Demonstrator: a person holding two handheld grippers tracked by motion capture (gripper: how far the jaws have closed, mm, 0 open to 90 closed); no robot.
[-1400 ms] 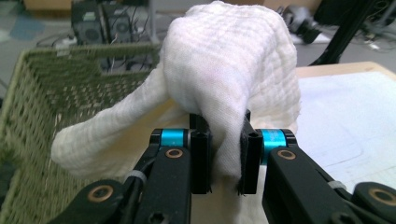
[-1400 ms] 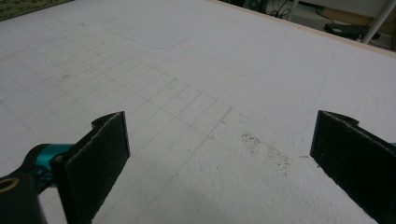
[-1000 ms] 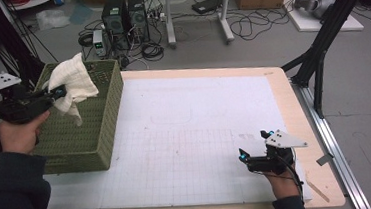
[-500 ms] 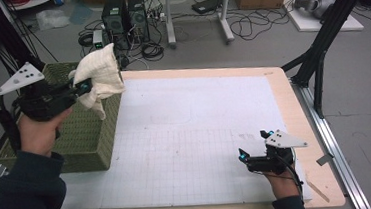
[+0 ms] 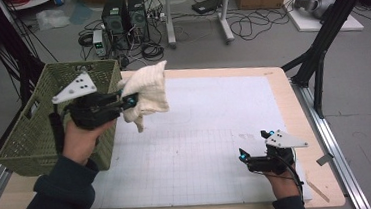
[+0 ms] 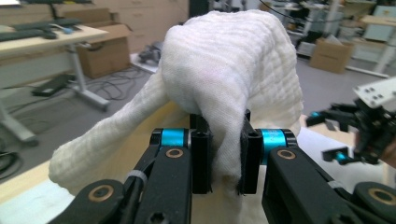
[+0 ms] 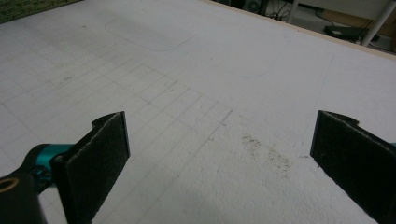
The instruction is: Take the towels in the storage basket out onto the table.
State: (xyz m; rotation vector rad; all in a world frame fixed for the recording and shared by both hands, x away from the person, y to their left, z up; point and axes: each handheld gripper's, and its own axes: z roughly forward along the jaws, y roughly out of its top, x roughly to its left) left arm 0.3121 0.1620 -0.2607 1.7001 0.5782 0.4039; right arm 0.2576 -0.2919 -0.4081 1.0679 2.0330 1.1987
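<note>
The left gripper [image 5: 129, 101] is clamped on a cream, waffle-textured cloth [image 5: 147, 90], held in the air at the woven green basket's [image 5: 33, 141] right rim, over the white gridded mat [image 5: 211, 132]. The left gripper view shows the pads [image 6: 201, 154] pinching a fold. The right gripper [image 7: 219, 158] rests apart, empty, apparently low over the mat.

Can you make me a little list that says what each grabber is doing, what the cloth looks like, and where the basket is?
left gripper: jaws shut on the white cloth, held up in the air over the table's left part
white cloth: bunched, hanging down from the jaws
right gripper: jaws wide open, holding nothing, low over the white mat
green basket: at the table's left end
</note>
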